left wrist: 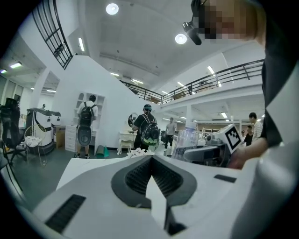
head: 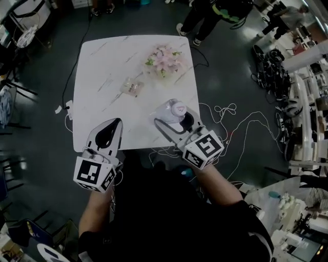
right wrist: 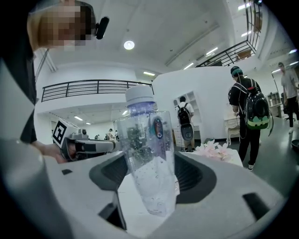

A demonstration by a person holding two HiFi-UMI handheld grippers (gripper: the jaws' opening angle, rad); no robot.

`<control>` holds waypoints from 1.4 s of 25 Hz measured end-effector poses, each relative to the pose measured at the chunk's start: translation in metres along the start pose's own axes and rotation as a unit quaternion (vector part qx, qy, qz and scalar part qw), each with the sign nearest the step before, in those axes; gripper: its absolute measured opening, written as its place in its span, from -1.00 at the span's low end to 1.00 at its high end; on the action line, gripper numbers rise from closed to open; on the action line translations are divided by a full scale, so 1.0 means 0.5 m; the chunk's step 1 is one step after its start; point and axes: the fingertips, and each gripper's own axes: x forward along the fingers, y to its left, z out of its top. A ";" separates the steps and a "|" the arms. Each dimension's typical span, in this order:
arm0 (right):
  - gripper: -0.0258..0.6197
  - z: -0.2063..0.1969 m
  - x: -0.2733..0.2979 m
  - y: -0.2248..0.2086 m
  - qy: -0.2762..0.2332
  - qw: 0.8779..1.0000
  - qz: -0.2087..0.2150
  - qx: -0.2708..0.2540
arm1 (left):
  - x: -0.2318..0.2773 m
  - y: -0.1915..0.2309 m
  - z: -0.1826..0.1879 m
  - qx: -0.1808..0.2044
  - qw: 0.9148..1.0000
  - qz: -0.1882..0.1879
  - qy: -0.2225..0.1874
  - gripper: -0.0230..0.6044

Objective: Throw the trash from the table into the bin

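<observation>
My right gripper (head: 175, 118) is shut on a clear plastic bottle (head: 171, 110) with a white cap, held upright over the white table's (head: 102, 77) near right corner. In the right gripper view the bottle (right wrist: 147, 154) stands between the two jaws, droplets on its inside. My left gripper (head: 118, 123) hangs over the table's near left edge, shut with nothing in it; its tips meet in the left gripper view (left wrist: 152, 158). A crumpled clear wrapper (head: 132, 86) lies mid-table, beyond both grippers.
A bunch of pink flowers (head: 164, 59) lies on the far right part of the table. White cables (head: 230, 123) trail on the dark floor to the right. People (head: 210, 15) stand beyond the table's far edge. Cluttered benches line the right side.
</observation>
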 end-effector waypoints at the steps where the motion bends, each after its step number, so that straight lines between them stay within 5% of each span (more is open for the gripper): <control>1: 0.03 -0.002 -0.029 0.000 -0.003 1.000 -0.002 0.004 | -0.003 -0.029 -0.007 0.001 1.000 -0.005 0.003 -0.88; 10: 0.03 0.008 -0.246 -0.006 -0.029 0.999 -0.035 0.013 | -0.003 -0.239 -0.035 0.011 0.998 -0.055 0.007 -0.88; 18: 0.02 0.028 -0.364 -0.021 -0.058 0.990 -0.130 0.018 | 0.041 -0.378 -0.038 0.027 0.982 -0.187 0.018 -0.88; 25: 0.02 0.005 -0.443 -0.026 -0.074 0.964 -0.253 0.049 | 0.066 -0.426 -0.029 0.046 0.951 -0.304 0.033 -0.88; 30: 0.02 -0.034 -0.514 0.001 -0.082 0.930 -0.350 0.079 | 0.071 -0.475 -0.034 0.067 0.913 -0.400 0.047 -0.88; 35: 0.02 -0.081 -0.633 0.029 -0.100 0.893 -0.428 0.099 | 0.073 -0.557 -0.063 0.066 0.886 -0.454 0.062 -0.88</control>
